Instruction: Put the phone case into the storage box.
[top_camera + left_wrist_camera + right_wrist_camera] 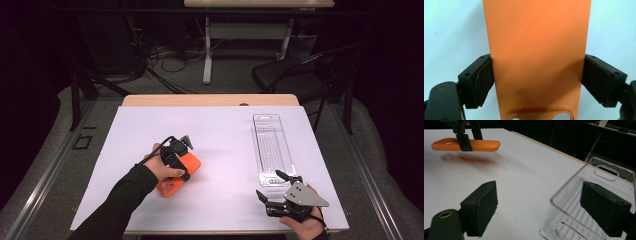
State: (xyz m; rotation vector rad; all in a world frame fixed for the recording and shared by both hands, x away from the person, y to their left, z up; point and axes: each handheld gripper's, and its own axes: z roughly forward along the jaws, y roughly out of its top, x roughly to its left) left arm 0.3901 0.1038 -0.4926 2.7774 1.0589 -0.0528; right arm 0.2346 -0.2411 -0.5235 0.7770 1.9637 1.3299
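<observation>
Orange phone case (536, 50), no legible markings

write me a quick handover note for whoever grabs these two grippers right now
Left gripper: shut on the orange phone case, pads on its two long edges; in the right gripper view the case hangs level, clear of the white table cover, shadow beneath.
Right gripper: open, nothing held, jaws at the near end of the clear plastic tray, one jaw over the tray, one outside it.
Done: case picked up.
Left: the case probably goes to the tray, which is empty and lies at the right of the table; the right gripper could steady it.
</observation>
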